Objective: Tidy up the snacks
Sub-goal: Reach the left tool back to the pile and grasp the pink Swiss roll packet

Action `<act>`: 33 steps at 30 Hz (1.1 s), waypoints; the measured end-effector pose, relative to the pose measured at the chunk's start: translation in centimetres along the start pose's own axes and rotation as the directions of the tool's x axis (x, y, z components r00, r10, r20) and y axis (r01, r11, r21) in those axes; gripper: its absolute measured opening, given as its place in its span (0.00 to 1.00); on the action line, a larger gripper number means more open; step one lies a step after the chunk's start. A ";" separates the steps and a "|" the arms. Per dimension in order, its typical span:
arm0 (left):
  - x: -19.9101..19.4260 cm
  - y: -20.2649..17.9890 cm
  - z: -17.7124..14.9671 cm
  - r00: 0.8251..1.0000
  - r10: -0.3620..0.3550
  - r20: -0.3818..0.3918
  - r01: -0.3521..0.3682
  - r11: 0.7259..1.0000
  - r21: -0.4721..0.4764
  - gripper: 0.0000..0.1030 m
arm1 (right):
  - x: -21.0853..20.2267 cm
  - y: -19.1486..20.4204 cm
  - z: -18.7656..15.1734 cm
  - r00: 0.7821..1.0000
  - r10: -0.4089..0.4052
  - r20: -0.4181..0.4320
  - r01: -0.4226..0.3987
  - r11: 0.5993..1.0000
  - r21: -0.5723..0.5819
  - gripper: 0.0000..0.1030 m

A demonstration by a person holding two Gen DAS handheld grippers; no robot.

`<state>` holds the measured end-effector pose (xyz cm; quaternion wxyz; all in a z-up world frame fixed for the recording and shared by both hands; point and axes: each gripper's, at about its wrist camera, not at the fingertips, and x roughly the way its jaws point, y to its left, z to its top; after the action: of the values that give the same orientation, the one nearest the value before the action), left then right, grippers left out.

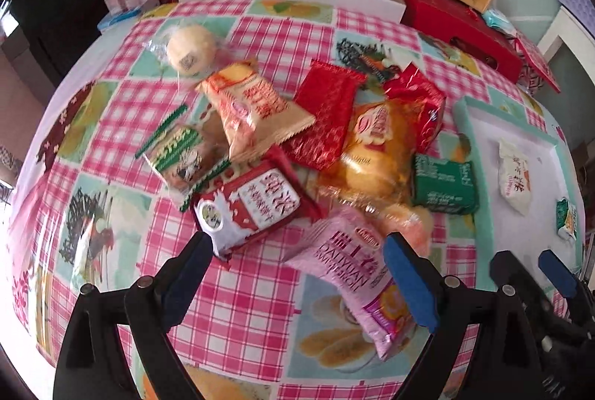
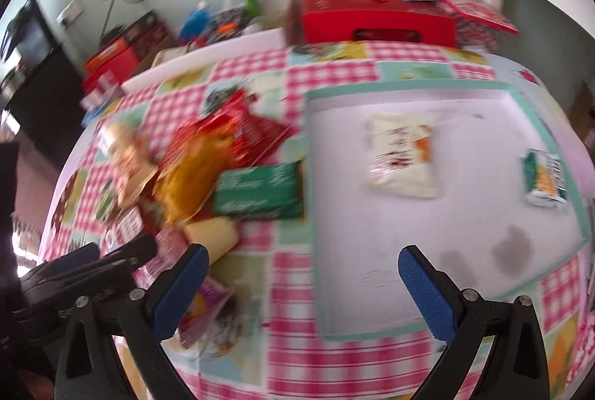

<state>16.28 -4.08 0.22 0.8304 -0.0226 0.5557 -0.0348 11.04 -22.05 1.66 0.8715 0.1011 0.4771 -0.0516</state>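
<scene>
With both my left gripper [image 1: 299, 275] and right gripper [image 2: 303, 292] spread wide and empty, two packets lie in the tray [image 2: 409, 243] at right, so I next close on the pink packet [image 1: 357, 273] nearest in the tabletop pile.

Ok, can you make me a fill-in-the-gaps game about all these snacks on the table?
1. The tray already holds ____ snack packets.
2. The packet lying right against the tray's left edge is the colour ____.
3. The left gripper and the right gripper both have jaws that are ____, holding nothing.
4. The round bun sits in a ____ wrapper.

Missing words: two; green; open; clear
</scene>
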 end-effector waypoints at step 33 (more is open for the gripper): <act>2.3 -5.1 -2.2 0.985 -0.149 -0.088 0.147 0.989 -0.022 0.50 | 0.9 -4.0 -0.3 0.996 -0.082 -0.027 0.085 0.989 0.120 1.00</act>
<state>14.94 -9.31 -2.41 0.7995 -0.0686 0.5894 -0.0931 10.54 -25.90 0.25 0.8555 0.1344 0.4865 -0.1158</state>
